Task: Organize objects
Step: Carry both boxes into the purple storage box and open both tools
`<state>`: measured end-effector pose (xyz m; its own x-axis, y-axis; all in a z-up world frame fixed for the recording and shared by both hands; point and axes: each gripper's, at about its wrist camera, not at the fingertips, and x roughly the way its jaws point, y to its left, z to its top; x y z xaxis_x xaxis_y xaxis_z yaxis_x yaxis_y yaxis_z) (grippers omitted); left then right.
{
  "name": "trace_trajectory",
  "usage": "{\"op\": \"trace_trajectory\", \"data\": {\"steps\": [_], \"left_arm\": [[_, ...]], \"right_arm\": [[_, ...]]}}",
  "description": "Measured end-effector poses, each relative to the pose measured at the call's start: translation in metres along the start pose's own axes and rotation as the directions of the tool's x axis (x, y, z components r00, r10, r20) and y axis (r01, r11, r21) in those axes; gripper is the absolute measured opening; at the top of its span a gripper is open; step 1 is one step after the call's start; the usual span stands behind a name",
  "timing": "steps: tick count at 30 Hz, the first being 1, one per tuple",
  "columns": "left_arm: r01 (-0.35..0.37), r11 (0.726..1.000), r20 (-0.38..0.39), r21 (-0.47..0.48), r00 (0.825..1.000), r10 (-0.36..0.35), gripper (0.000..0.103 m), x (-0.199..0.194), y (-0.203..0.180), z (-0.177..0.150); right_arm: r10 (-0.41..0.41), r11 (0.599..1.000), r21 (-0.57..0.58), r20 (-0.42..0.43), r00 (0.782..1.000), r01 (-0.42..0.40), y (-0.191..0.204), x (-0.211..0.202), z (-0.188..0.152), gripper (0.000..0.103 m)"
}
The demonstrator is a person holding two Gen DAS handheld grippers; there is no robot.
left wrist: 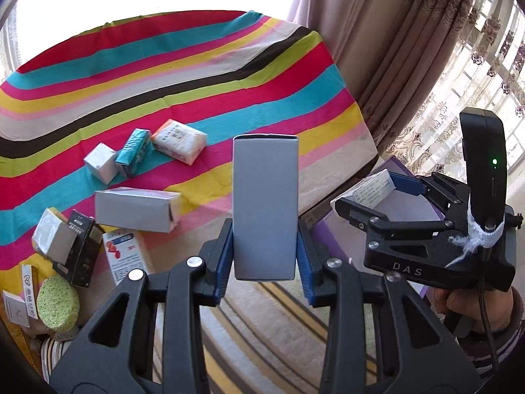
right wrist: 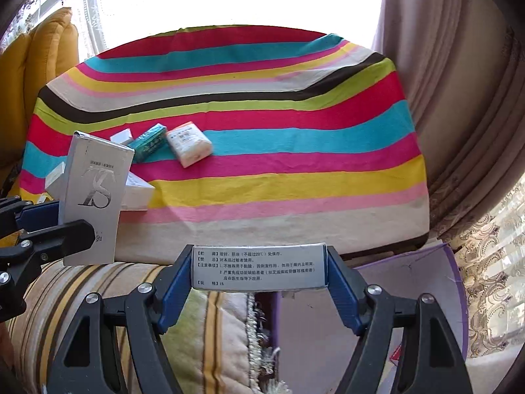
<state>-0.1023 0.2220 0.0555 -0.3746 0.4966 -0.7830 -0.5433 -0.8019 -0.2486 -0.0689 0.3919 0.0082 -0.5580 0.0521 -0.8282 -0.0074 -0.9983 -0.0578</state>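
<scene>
The left claw [left wrist: 265, 249] is closed on a tall grey box [left wrist: 265, 207], its blue pads pressing the two narrow sides near the bottom so the box stands upright and clear of the table [left wrist: 203, 75]. The right claw [right wrist: 259, 274] grips a small silver box [right wrist: 258, 266] across its short ends, printed face toward the camera, which keeps it level for a drop. Both boxes are lifted off the striped cloth and held at the near right edge of the table, close to a purple bin [right wrist: 413, 272] that sits below on the right; the small box hangs just beside its rim. That position suggests the bin is where sorted things go. The rest of the clutter waits on the left half of the table: a teal box [left wrist: 133, 152], a white tissue pack [left wrist: 178, 142], a long grey carton [left wrist: 137, 208], a black box [left wrist: 80, 256] and a green sponge [left wrist: 58, 302]. Carrying one box per claw likely saves a trip.
</scene>
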Motion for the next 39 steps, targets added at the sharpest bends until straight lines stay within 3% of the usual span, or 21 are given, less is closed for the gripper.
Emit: {"op": "trace_trajectory", "data": {"steps": [8,16,17,19,25,30,35,39], "left_arm": [[0.085,0.986,-0.073,0.147,0.995,-0.074,0.040,0.040,-0.069,0.008],[0.226,0.953,-0.192,0.201,0.963,-0.188,0.041,0.074,-0.113,0.013],[0.237,0.949,-0.198,0.209,0.960,-0.196,0.043,0.075,-0.117,0.014],[0.240,0.946,-0.201,0.219,0.960,-0.197,0.066,0.076,-0.124,0.014],[0.176,0.968,-0.159,0.181,0.976,-0.148,0.085,0.071,-0.109,0.016],[-0.033,0.980,-0.037,0.194,0.998,0.041,0.093,0.047,-0.088,0.021],[-0.172,0.971,0.073,0.169,0.984,0.161,0.094,0.020,-0.056,0.016],[-0.278,0.944,0.126,0.177,0.958,0.259,0.094,0.004,-0.033,0.006]], "right_arm": [[-0.155,0.983,0.106,0.034,0.987,0.150,-0.066,-0.021,-0.035,0.076],[-0.226,0.958,0.187,0.032,0.974,0.216,-0.100,-0.034,-0.059,0.076],[-0.226,0.957,0.195,0.031,0.974,0.216,-0.102,-0.035,-0.061,0.076],[-0.226,0.954,0.211,0.031,0.974,0.214,-0.105,-0.036,-0.063,0.076],[-0.253,0.945,0.214,0.006,0.967,0.246,-0.107,-0.032,-0.064,0.081],[-0.275,0.945,0.193,0.044,0.960,0.262,-0.092,-0.039,-0.057,0.084],[-0.328,0.937,0.162,0.105,0.939,0.310,-0.071,-0.053,-0.044,0.088],[-0.235,0.967,0.134,0.149,0.961,0.215,-0.053,-0.063,-0.032,0.088]]}}
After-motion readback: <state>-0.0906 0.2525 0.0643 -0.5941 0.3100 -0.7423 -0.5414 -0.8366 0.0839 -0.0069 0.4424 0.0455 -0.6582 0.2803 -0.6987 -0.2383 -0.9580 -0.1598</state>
